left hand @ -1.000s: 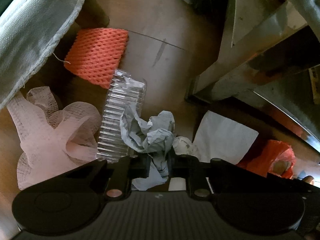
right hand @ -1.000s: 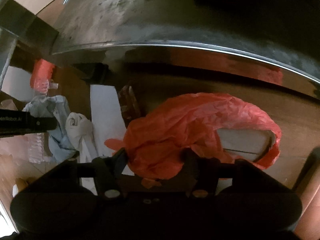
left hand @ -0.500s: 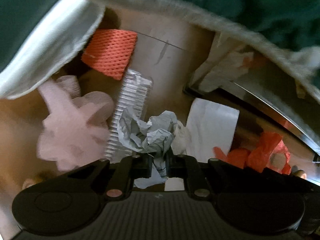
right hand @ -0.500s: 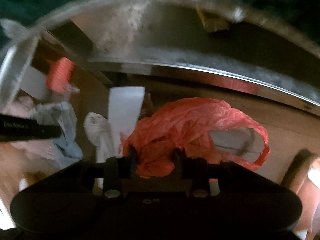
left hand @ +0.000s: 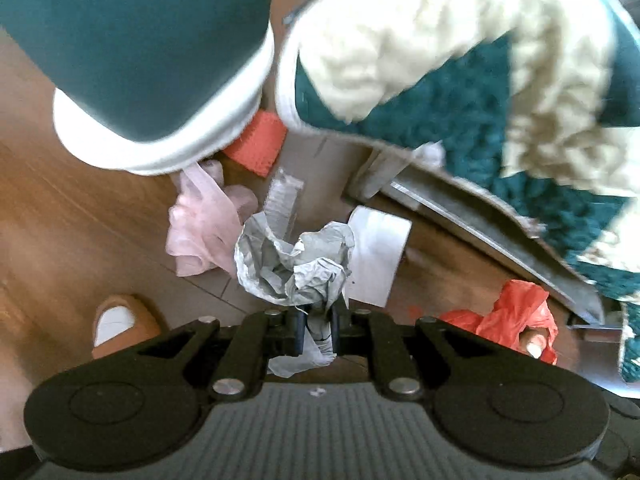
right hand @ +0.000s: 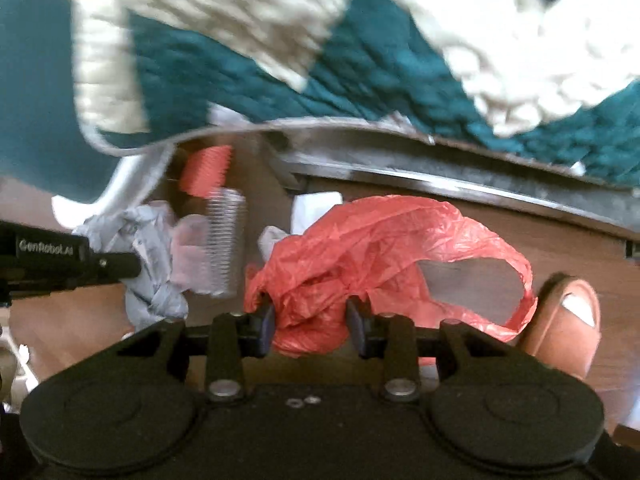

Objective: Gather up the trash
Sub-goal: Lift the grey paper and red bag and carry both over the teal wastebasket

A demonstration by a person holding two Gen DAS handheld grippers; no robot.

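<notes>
Both your grippers have lifted off the brown wooden floor [left hand: 80,216]: left gripper [left hand: 316,330] pinches crumpled grey paper [left hand: 292,268], right gripper [right hand: 311,326] clamps the crinkled red plastic bag [right hand: 384,248].

Crumpled grey paper [left hand: 294,266] (red bag [right hand: 384,256] too)

Crumpled grey paper [left hand: 294,268], crinkly red plastic bag [right hand: 380,248], smooth wooden floor [left hand: 80,208]
</notes>
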